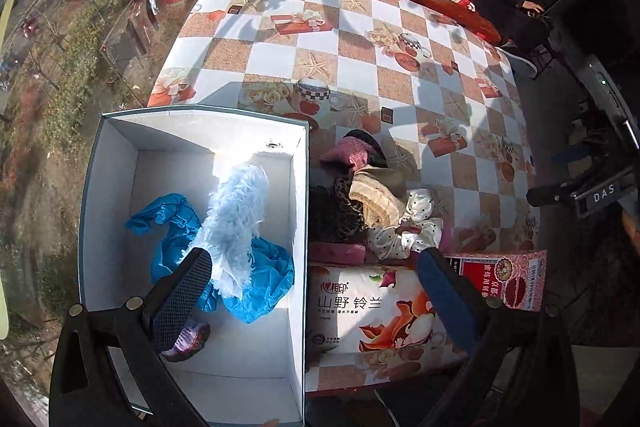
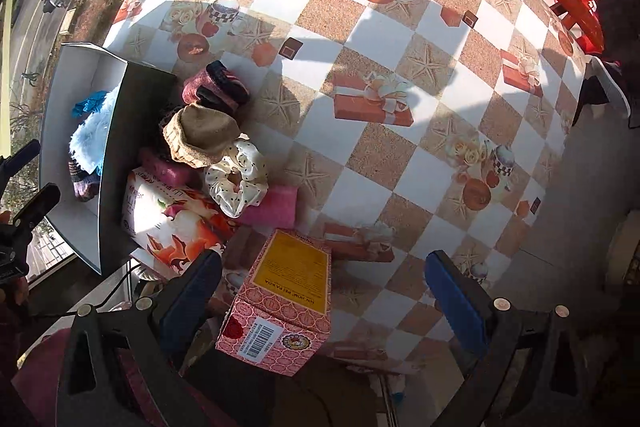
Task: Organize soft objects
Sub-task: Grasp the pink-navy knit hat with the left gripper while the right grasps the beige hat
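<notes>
Your left gripper stands wide open with nothing between its jaws, above the right wall of the white cardboard box with dark outer sides. Inside this box lie a fluffy pale blue cloth, a crumpled bright blue cloth under it, and a small purple knitted piece near your left finger.

Your right gripper is also wide open and empty. Between its fingers you see a pink patterned carton with a yellow label, but the pads do not touch it.

The other soft things wait on the checkered tablecloth, just beside the box: a dark red and black knitted piece, a beige knitted hat, a white scrunchie with black dots, a pink towel and a flowered pack of tissues. They touch one another in one heap.
</notes>
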Available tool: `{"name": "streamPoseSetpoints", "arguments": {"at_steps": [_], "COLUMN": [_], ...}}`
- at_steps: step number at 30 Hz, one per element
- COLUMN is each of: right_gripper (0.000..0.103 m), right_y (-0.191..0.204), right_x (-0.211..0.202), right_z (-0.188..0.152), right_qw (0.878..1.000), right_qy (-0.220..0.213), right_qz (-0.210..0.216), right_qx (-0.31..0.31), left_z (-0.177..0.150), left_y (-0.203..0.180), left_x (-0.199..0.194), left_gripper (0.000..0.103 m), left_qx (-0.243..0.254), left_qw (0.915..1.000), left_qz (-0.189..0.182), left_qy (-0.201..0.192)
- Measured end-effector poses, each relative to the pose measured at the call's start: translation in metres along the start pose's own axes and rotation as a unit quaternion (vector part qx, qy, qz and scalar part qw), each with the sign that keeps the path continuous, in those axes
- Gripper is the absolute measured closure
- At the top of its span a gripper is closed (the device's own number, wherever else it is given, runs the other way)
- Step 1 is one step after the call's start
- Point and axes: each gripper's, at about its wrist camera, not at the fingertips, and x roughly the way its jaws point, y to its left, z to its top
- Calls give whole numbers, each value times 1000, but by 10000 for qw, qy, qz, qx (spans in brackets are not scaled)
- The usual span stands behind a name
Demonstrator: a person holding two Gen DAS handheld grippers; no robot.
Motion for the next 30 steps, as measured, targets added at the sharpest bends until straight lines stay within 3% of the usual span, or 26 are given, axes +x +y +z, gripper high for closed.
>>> {"name": "streamPoseSetpoints", "arguments": {"at_steps": [3,6,10,13,15,16,18,20,22,24,27,30], "right_gripper": [1,1,1,1,1,1,1,1,1,1,1,1], "right_y": [12,54,114,129,104,85,37,-19,-70,-106,-133,-143], "right_x": [25,40,80,116,119,117,117,124,127,121,110,99], "right_z": [23,53,87,97,99,98,89,74,51,27,1,-8], "right_qw": [9977,9898,9714,9707,9819,9879,9966,9997,9973,9922,9827,9703], "right_qy": [3,-272,-249,40,56,-8,-166,-29,133,11,-297,-709], "right_qz": [544,741,679,250,606,584,198,-240,-129,211,665,1012], "right_qx": [-409,-1189,-2261,-2389,-1794,-1435,-783,-22,709,1225,1705,2080], "left_z": [0,-11,-28,-30,-25,-23,-10,8,26,46,75,100], "left_y": [-10,-14,-15,-21,-27,-31,-40,-52,-65,-78,-90,-88], "left_x": [13,1,-3,3,8,10,15,23,34,48,77,113], "left_gripper": [0,0,0,0,0,0,0,0,0,0,0,0], "left_qx": [-74,-267,-513,-516,-437,-387,-224,-15,186,369,470,231], "left_qw": [9998,9989,9965,9954,9954,9957,9964,9970,9968,9965,9949,9929], "left_qz": [130,315,494,589,603,567,531,496,501,441,577,583], "left_qy": [144,242,430,544,604,620,616,588,595,609,687,1015]}}
